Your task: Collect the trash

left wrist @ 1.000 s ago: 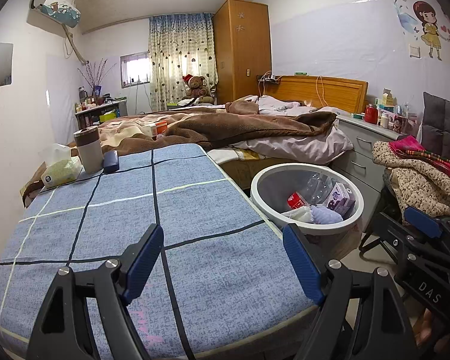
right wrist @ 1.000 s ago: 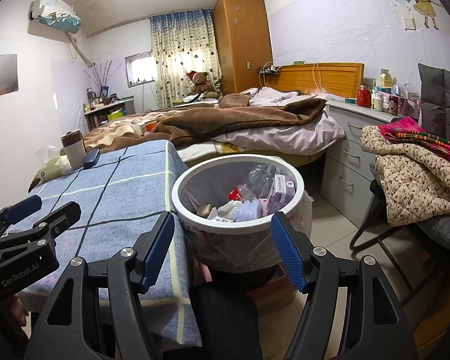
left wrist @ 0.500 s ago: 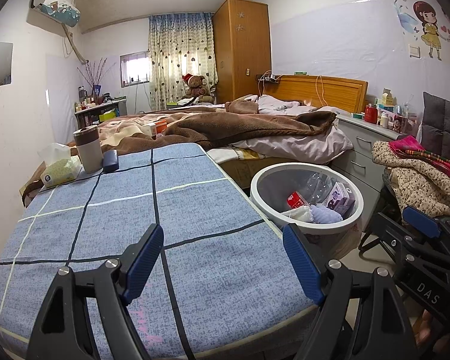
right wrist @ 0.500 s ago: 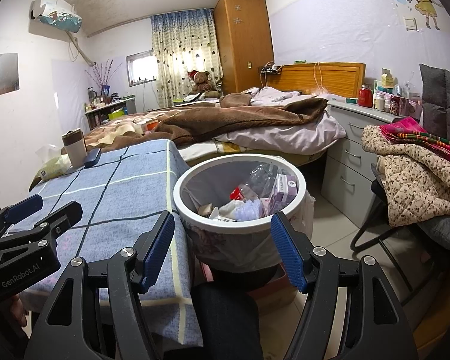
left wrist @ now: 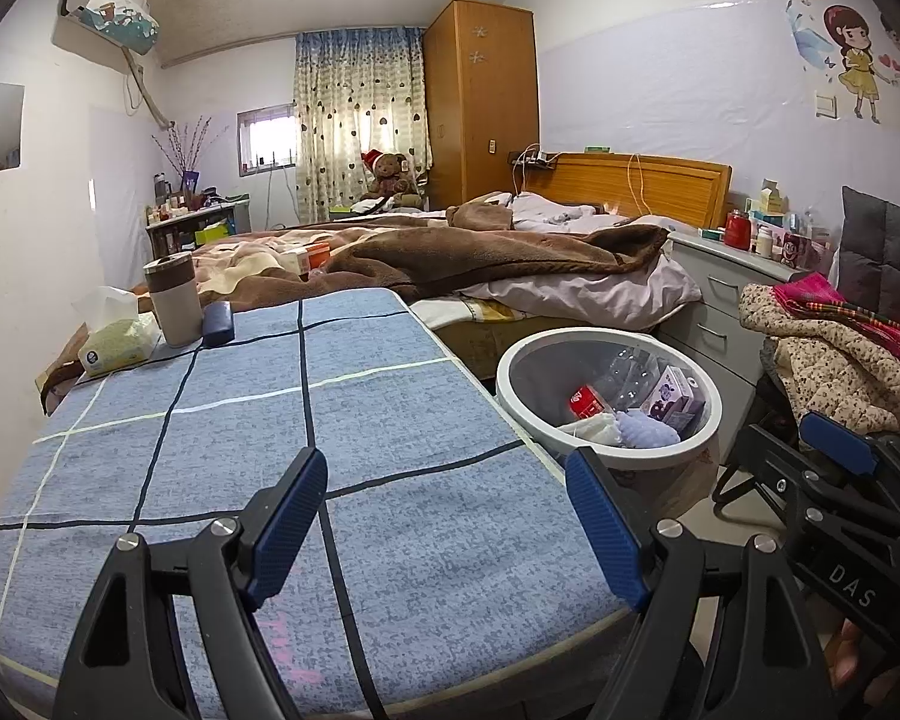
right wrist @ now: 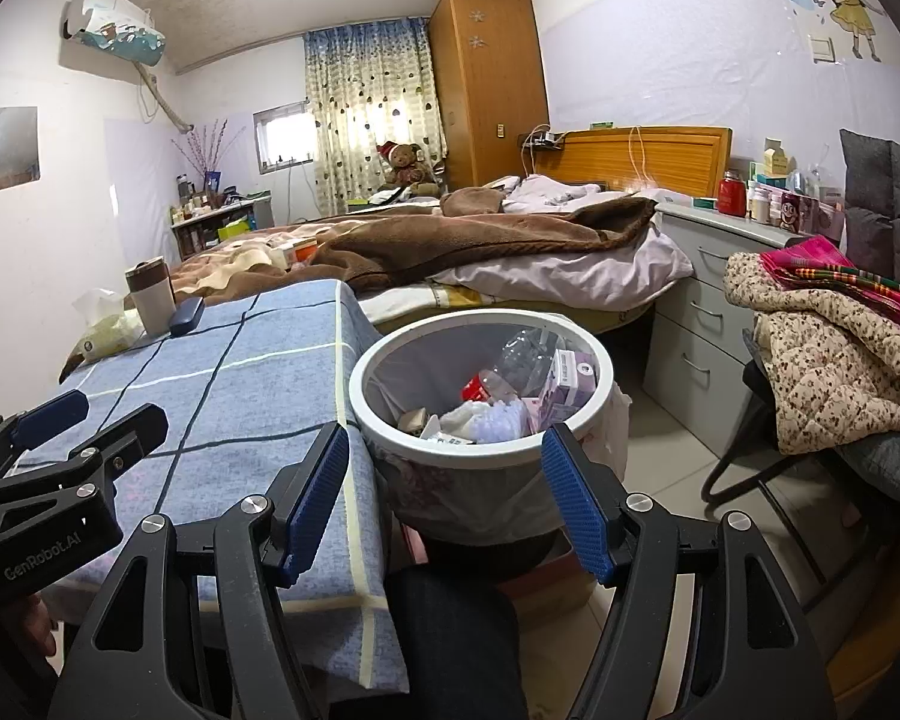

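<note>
Left wrist view: left gripper low in frame, jaws released and empty over the blue checked desk; trash bin at centre right, already holding trash. Nothing loose seen nearby; collection judged near done. Cup and tissue pack at upper left. Right wrist view: right gripper at bottom, jaws released, framing the bin; bed beyond.

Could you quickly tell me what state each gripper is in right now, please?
Left gripper: open, holding nothing.
Right gripper: open, holding nothing.
</note>
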Demonstrator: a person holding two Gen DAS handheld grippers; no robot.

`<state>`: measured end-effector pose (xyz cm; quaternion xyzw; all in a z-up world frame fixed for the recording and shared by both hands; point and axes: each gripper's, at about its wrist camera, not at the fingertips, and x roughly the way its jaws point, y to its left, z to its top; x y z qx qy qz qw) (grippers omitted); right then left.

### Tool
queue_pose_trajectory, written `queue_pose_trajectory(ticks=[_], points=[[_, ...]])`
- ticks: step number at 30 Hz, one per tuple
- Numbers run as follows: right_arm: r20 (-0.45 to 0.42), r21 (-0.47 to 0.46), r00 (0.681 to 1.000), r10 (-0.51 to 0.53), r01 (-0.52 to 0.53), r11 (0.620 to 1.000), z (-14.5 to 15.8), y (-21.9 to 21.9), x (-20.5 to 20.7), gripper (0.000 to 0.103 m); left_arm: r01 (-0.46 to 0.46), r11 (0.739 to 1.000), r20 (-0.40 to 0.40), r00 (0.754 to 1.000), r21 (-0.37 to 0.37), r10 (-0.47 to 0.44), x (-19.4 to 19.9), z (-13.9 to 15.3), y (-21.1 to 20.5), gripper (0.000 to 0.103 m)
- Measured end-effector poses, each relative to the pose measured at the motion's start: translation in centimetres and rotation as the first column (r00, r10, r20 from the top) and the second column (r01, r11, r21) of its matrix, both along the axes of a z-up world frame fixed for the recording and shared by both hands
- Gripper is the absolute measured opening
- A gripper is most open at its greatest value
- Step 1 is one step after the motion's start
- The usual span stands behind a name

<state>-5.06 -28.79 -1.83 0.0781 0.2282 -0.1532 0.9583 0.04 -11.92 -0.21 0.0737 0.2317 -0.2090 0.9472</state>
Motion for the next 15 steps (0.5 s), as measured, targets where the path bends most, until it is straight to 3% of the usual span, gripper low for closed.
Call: queue_pose_trajectory(ticks=[15], points=[[0.000,0.000,1.000,0.000,0.000,1.000,0.00,0.01,-0.01,0.068,0.003,1.000,-0.004,1.000,-0.001,-0.003,0.12,-0.10,0.10,0.083]])
